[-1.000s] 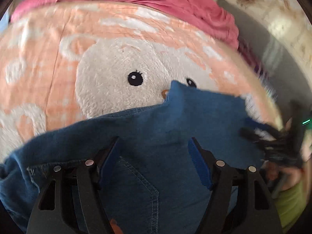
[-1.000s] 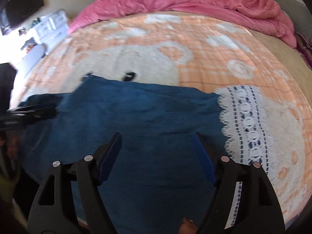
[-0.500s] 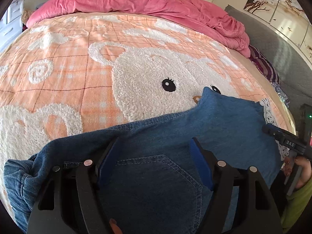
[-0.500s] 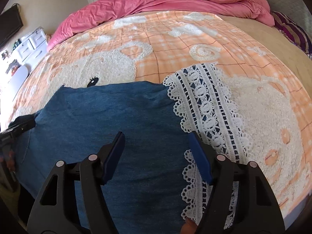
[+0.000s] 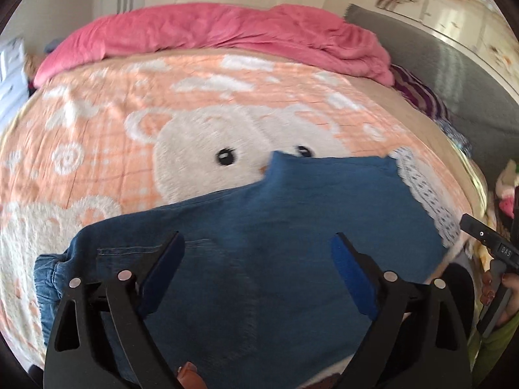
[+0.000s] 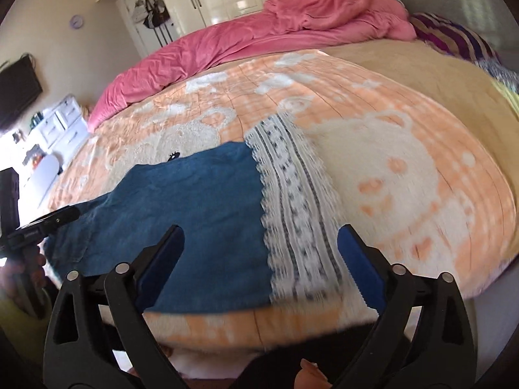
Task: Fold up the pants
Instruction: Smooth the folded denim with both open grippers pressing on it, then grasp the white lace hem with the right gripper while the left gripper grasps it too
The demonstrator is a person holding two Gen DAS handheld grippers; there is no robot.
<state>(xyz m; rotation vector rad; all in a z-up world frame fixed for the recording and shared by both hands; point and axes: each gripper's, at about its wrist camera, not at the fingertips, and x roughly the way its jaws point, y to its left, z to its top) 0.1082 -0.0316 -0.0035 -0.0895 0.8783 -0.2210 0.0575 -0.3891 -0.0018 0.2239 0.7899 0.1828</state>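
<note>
Blue denim pants (image 5: 275, 233) lie folded flat near the bed's front edge, with a white lace hem (image 6: 292, 201) at their right end and a bunched waistband (image 5: 52, 272) at the left. My left gripper (image 5: 258, 256) hovers over the pocket end, its jaws opening wide with no cloth pinched between them. Over the lace end and the front edge hangs my right gripper (image 6: 259, 246), its jaws also opening, apart from the fabric. The right gripper's tip (image 5: 486, 240) shows at the left wrist view's right edge.
An orange blanket with white bears (image 5: 136, 123) covers the bed. A pink duvet (image 6: 227, 45) is heaped at the far side, with a striped cushion (image 6: 454, 35) at the right. White drawers (image 6: 58, 123) stand left of the bed.
Both grippers have opened wider and drawn back and up from the pants. The right gripper has shifted right, from over the denim to over the lace hem, and the bed's front edge now shows.
</note>
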